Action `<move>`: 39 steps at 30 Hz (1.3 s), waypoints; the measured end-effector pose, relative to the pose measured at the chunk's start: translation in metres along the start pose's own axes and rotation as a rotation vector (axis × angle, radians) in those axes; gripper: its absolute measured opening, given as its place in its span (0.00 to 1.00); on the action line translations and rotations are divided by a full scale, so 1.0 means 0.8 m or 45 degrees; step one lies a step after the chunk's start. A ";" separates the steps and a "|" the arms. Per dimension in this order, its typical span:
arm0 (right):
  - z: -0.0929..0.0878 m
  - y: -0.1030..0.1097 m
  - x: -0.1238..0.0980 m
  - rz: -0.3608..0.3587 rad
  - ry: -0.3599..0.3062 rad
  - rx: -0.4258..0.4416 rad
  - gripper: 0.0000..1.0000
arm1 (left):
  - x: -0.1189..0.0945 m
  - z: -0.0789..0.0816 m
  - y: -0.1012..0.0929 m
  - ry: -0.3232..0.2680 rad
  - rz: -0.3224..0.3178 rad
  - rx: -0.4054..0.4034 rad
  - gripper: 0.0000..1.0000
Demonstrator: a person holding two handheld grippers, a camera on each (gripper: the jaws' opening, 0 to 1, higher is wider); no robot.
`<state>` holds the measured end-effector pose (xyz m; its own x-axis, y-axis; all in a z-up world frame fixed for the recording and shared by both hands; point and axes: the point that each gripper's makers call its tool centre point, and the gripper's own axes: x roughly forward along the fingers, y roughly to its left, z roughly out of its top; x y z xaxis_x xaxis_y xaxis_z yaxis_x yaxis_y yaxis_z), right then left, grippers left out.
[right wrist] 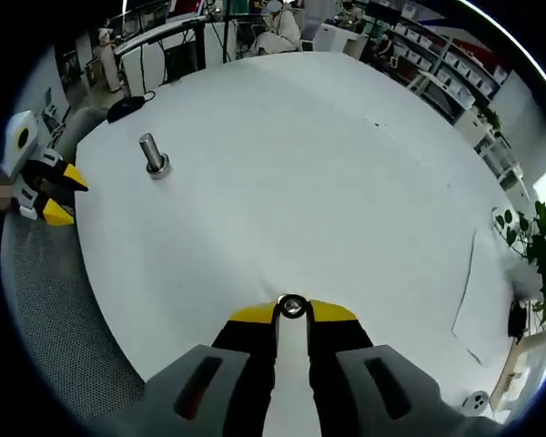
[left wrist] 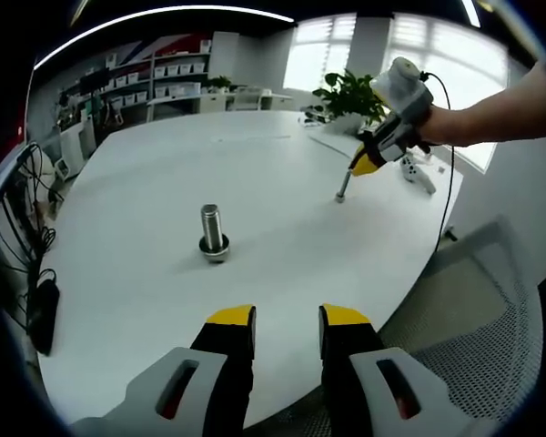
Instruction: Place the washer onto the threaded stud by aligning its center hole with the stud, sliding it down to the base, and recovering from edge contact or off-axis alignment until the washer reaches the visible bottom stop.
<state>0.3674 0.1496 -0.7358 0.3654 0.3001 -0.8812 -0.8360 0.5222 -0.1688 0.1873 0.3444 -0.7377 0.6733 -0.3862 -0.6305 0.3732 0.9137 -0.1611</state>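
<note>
2 yellow-tipped grippers over a white round table [left wrist: 282,155]: right gripper [right wrist: 292,311] closed on a small metal piece, apparently a stud with the washer [right wrist: 292,307] at its top, foot of the piece touching the tabletop in the left gripper view [left wrist: 343,193]. Left gripper [left wrist: 287,328] open and empty at the table's near edge, jaws apart. Well apart from both, upright threaded stud [left wrist: 212,229] standing on its base ring mid-table, seen also far left in the right gripper view [right wrist: 152,153].
</note>
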 end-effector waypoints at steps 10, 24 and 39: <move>-0.001 -0.001 0.001 -0.001 0.013 -0.001 0.14 | 0.000 0.000 0.000 -0.002 0.000 0.000 0.26; -0.008 -0.001 0.019 0.021 0.065 -0.008 0.14 | 0.000 -0.001 0.001 0.002 0.006 -0.004 0.26; -0.023 0.004 0.053 0.055 0.146 0.005 0.14 | 0.001 -0.005 0.001 0.020 0.003 -0.005 0.26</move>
<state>0.3732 0.1494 -0.7817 0.2800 0.2294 -0.9322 -0.8482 0.5139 -0.1283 0.1859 0.3456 -0.7412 0.6642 -0.3818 -0.6428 0.3689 0.9152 -0.1625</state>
